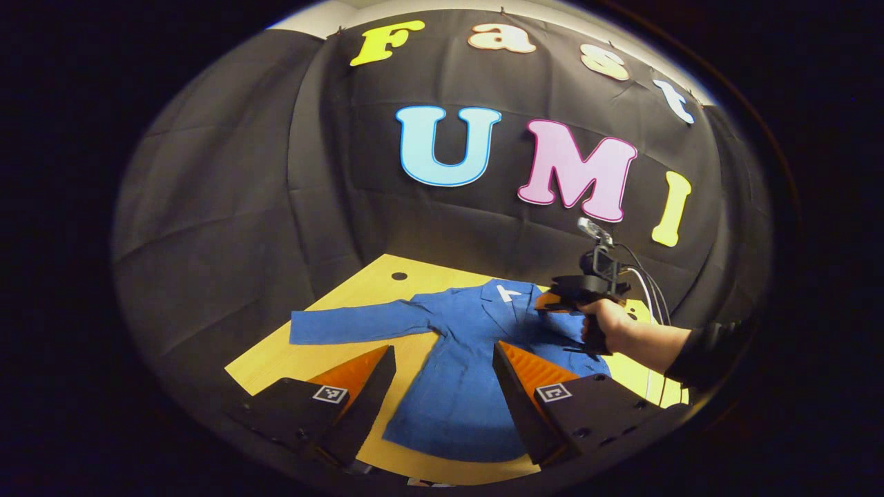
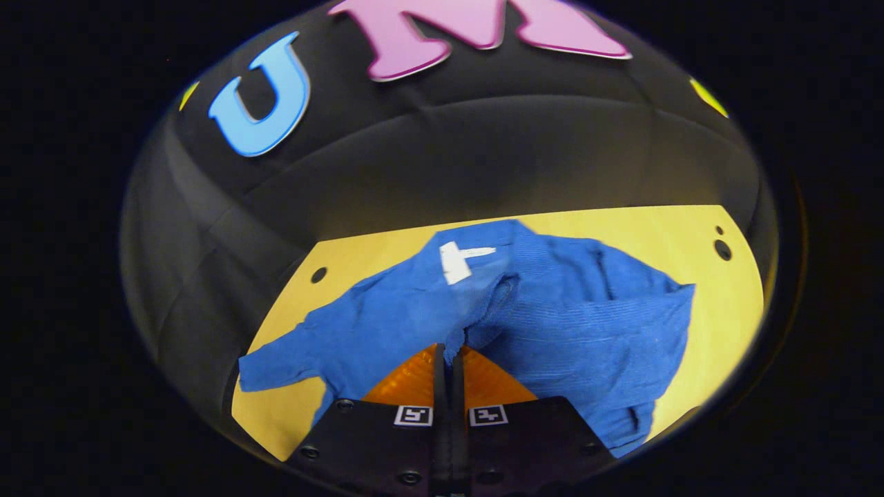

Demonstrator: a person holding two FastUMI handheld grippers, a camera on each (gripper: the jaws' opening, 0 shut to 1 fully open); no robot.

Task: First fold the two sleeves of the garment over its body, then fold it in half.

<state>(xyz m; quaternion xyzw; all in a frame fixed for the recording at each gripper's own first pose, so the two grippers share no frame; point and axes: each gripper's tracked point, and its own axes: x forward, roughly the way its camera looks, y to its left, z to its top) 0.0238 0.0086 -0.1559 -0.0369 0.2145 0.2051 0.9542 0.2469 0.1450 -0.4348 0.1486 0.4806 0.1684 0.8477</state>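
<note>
A blue jacket [image 1: 456, 373] lies flat on the yellow table [image 1: 276, 359], collar and white label [image 1: 509, 293] toward the far side. One sleeve [image 1: 345, 324] stretches straight out to the left. My left gripper [image 1: 442, 376] hovers open above the jacket's lower body, fingers wide apart and empty. A hand holds my right gripper [image 1: 549, 301] over the chest near the collar. In the right gripper view that gripper [image 2: 449, 355] is shut on a pinch of the other sleeve's fabric [image 2: 454, 339], and this sleeve [image 2: 594, 324] is drawn in over the body.
The table's bare top [image 2: 704, 235] runs behind and beside the jacket, with small round holes [image 2: 722, 250] near its corners. The black booth wall stands just behind the far edge. A sleeved forearm [image 1: 663, 345] and cables reach in from the right.
</note>
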